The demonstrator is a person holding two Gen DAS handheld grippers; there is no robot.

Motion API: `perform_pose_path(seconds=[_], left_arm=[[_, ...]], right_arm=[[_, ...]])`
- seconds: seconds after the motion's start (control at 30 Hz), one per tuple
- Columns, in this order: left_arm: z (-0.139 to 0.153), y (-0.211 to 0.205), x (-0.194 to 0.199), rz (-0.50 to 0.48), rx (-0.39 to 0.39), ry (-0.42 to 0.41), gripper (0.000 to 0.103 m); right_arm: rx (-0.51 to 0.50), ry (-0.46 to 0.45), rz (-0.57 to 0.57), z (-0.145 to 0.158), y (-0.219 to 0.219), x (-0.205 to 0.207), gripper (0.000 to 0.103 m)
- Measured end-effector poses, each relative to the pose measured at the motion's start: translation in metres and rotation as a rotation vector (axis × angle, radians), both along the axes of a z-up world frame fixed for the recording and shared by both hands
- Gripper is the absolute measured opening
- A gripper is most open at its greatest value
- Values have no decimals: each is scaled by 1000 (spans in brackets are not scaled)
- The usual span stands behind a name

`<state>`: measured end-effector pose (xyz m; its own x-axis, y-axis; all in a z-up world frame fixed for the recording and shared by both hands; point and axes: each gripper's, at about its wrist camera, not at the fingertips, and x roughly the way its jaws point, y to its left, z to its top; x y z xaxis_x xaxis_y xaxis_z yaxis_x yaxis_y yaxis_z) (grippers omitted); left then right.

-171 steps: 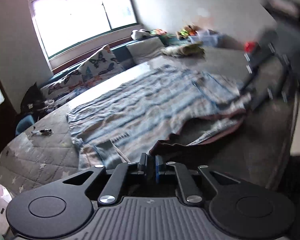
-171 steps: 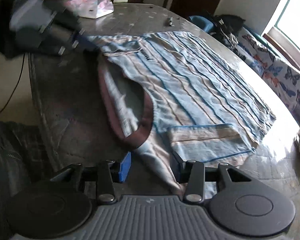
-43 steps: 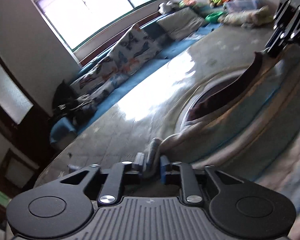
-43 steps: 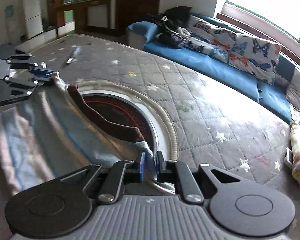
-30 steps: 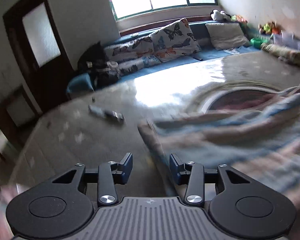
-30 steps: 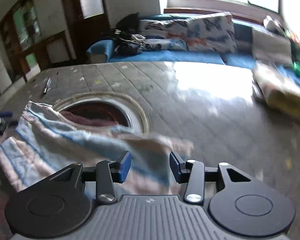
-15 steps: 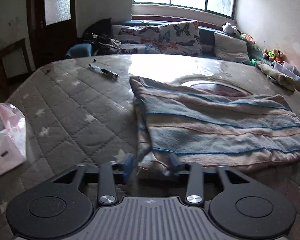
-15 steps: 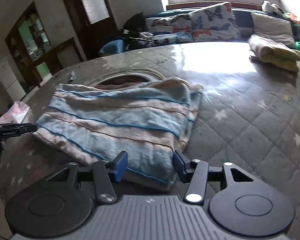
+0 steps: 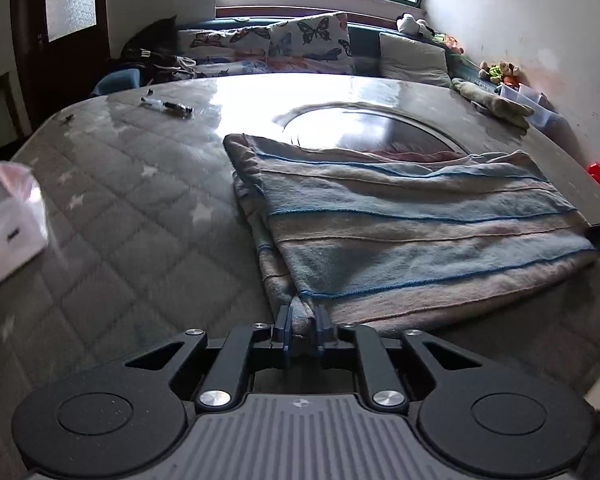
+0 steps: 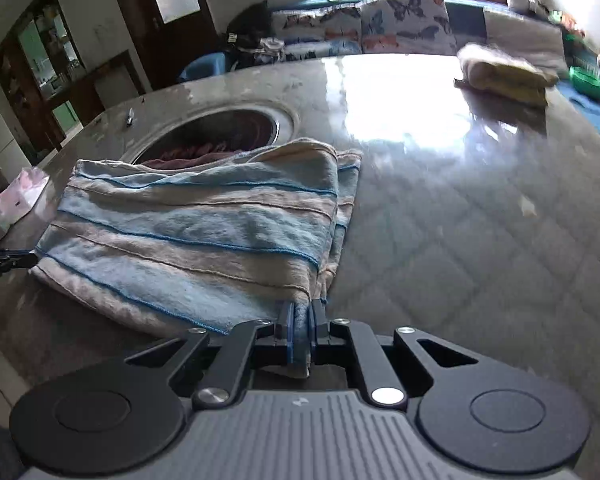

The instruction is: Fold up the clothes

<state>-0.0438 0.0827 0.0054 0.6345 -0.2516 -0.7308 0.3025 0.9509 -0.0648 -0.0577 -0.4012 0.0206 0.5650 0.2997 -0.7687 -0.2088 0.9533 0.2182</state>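
— Striped garment [image 9: 412,232]: soft, limp, fairly thick knit, light enough to lift by its corners. Lying doubled over in layers on the quilted worktop [image 9: 132,216], far edge draped over the round inset [image 9: 380,128] in the middle.

— Best taken at the near corners, through all the layers, so nothing slides apart?

— Likely, yes. Bound to sag between two holds and drag on the quilting. Left gripper [image 9: 301,330] pinched closed on the near left corner, cloth bunched between the pads. Right gripper [image 10: 300,326] likewise clamped on the near right corner, a fold of blue hanging down between the fingers.

— Rest of the garment relative to those?

— Spread away toward the far side, flat and between the two holds. Further folding or smoothing: not settled from here.
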Motion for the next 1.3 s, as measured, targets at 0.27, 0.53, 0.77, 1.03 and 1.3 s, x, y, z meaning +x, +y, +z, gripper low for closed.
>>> perform_pose_path(seconds=[0.27,0.53,0.77,1.03,1.3], left_arm=[[26,-6,15,32,19,-117,34],[36,-34,64,7,75,-214,39],[14,-43,116,11,188,-210,43],[-7,-42,128,27,240,-184,43],[-6,-37,125,81,276,-197,45]], right_arm=[[39,-107,-73,22,-15,26,21],[-19,-128,4,5,10,98,36],[-51,-92,30,-11,23,123,11],[-89,-338,106,37,53,119,7],[-76,-177,-25,-25,35,175,17]])
